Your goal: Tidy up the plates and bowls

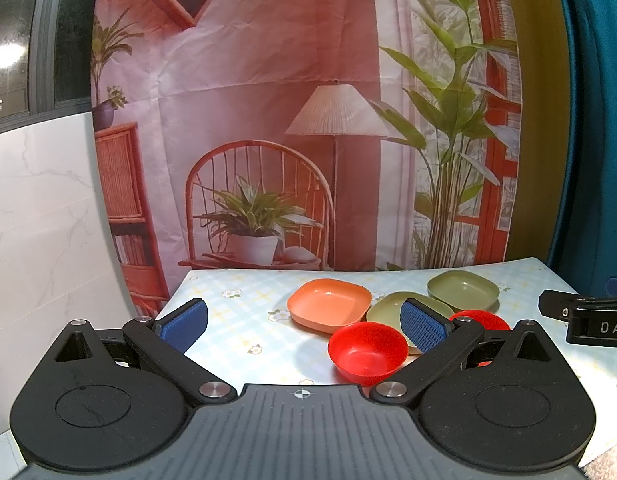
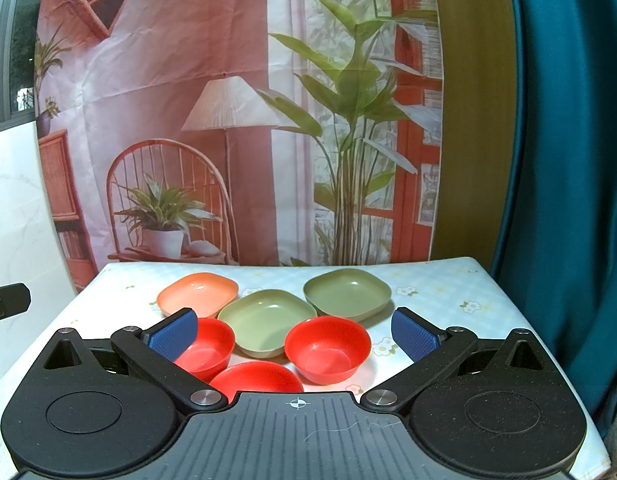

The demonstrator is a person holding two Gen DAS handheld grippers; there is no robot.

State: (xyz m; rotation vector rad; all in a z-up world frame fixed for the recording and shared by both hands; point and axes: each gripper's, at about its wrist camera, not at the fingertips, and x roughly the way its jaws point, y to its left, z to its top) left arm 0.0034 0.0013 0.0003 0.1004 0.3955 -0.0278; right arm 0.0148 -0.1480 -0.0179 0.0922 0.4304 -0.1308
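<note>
Three square plates lie on the table in a row: an orange plate (image 2: 197, 293) at the left, a green plate (image 2: 267, 320) in the middle, another green plate (image 2: 347, 290) at the right. In front of them sit three red bowls: a left bowl (image 2: 207, 348), a right bowl (image 2: 327, 347) and a near bowl (image 2: 255, 378) partly hidden by my right gripper's body. My right gripper (image 2: 294, 336) hovers open above the bowls, holding nothing. My left gripper (image 1: 304, 326) is open and empty, near the orange plate (image 1: 329, 307) and a red bowl (image 1: 367, 352).
A floral checked cloth (image 2: 436, 292) covers the small table, whose edges are close on all sides. A printed backdrop (image 2: 228, 120) hangs behind it, with a teal curtain (image 2: 568, 200) to the right. A white marble-look wall (image 1: 40, 220) stands left. The right gripper's body (image 1: 588, 320) shows in the left wrist view.
</note>
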